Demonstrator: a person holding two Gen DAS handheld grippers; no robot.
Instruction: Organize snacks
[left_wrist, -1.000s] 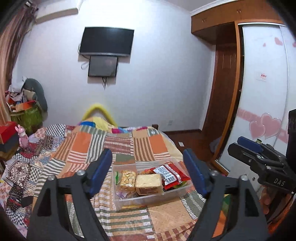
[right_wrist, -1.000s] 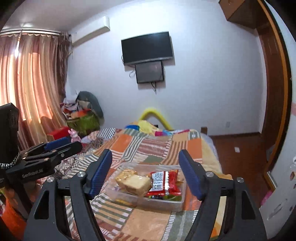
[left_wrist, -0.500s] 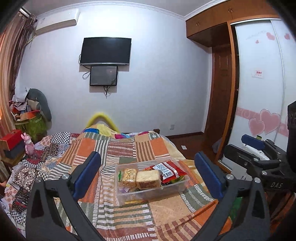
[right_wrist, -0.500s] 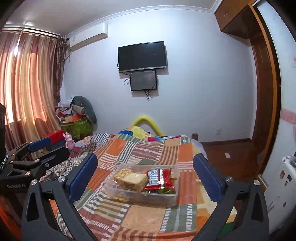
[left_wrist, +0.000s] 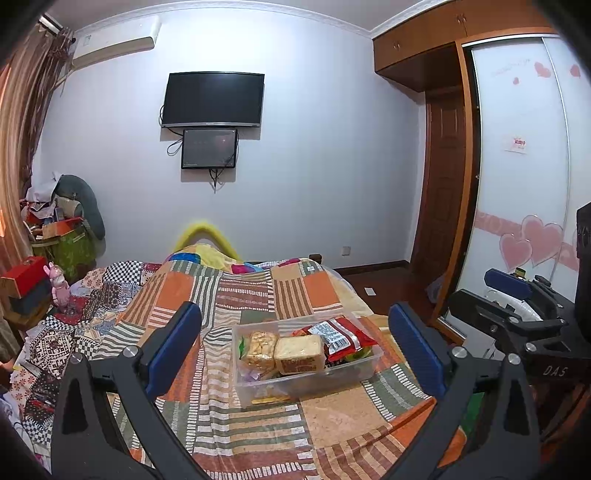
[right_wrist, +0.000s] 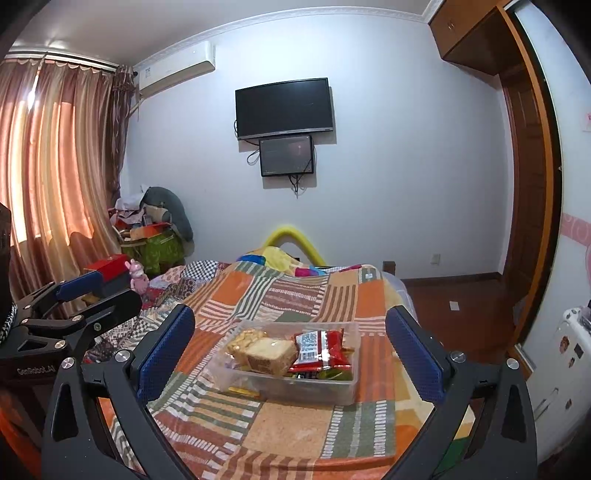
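- Both tools are spreading: the left gripper (left_wrist: 295, 343) has just been opening its jaws, and they now stand wide apart with nothing between the pads.
- Same story on the other side, as the right gripper (right_wrist: 291, 341) has just been opening too. Its 2 blue pads are spread to the edges of the view, and no snack is pinched.
- The clear plastic bin (left_wrist: 347, 373) sits ahead of both sets of jaws on the patchwork bedspread (left_wrist: 236, 295), framed between the fingers in each wrist view but beyond the tips and untouched.
- Compared with a second ago, the bin looks smaller and farther out past the left jaws, so that tool appears to have backed away a little.
- Inside the bin, a packet of sliced bread (left_wrist: 299, 352) lies beside a bag of golden puffed snacks (left_wrist: 260, 349), with a red wrapped packet (left_wrist: 338, 334) toward the right jaw's side.
- The snacks all appear gathered in the bin, with none loose on the bedspread.
- Judgement: the wide, empty jaws suggest a release or reset. The sorting looks close to finished, unless something is out of view.
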